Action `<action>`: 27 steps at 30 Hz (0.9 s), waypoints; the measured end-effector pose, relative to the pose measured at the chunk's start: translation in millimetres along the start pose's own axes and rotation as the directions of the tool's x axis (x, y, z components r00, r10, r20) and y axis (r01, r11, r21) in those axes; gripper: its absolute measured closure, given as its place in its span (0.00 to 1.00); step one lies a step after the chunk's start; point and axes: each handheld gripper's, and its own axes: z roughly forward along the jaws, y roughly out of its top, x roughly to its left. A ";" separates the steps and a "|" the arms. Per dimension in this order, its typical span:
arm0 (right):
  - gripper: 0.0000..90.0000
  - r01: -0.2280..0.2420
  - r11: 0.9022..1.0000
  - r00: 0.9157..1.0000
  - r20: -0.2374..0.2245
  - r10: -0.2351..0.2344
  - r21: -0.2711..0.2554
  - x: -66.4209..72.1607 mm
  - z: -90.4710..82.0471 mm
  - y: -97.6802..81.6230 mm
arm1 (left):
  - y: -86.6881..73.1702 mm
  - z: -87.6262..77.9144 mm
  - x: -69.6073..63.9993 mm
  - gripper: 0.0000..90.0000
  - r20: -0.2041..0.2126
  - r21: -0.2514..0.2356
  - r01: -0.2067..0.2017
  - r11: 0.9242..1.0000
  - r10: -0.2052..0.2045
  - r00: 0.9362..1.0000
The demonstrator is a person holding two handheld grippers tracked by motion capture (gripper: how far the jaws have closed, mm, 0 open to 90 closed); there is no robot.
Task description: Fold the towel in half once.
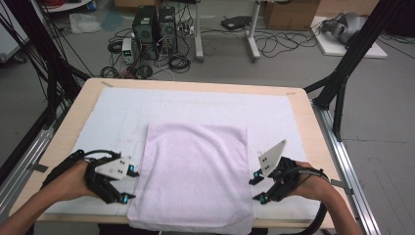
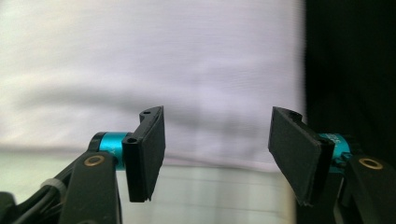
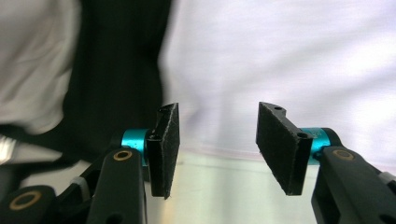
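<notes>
Towel [image 1: 193,174] lies folded flat on white mat [image 1: 117,110], near edge hanging just over table [image 1: 303,105] front. Your left gripper [image 1: 128,183] and right gripper [image 1: 257,186] flank its sides, jaws apart, nothing between them; likely released so fold settles squarely.

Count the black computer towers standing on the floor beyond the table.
2: both black computer towers stand side by side on the floor past the table's far edge, one at the left, one at the right. Others may be hidden.
</notes>
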 end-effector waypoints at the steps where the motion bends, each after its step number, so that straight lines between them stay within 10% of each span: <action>1: 0.53 -0.028 0.999 0.999 0.035 0.028 -0.020 -7.7 -1.4 -0.5 | -1.0 0.4 5.9 0.41 -0.026 -0.010 0.022 1.000 -0.023 0.999; 5: 0.52 -0.110 0.993 0.978 0.174 0.116 -0.041 -30.8 -4.1 2.1 | -1.7 3.4 37.6 0.38 -0.119 -0.050 0.107 0.993 -0.112 0.987; 11: 0.46 -0.240 0.961 0.897 0.348 0.274 -0.138 -68.9 -7.4 9.5 | 8.4 7.9 70.9 0.33 -0.202 -0.112 0.191 0.975 -0.211 0.956; 15: 0.44 -0.282 0.945 0.862 0.388 0.325 -0.166 -88.3 -7.0 15.1 | 11.8 8.2 86.6 0.31 -0.221 -0.126 0.231 0.965 -0.255 0.941; 19: 0.41 -0.322 0.930 0.835 0.410 0.368 -0.179 -102.7 -5.5 19.2 | 9.9 7.3 99.2 0.28 -0.228 -0.146 0.282 0.948 -0.310 0.923; 27: 0.33 -0.388 0.910 0.807 0.423 0.412 -0.146 -135.6 5.1 13.2 | -1.8 12.1 124.6 0.28 -0.225 -0.148 0.340 0.929 -0.366 0.903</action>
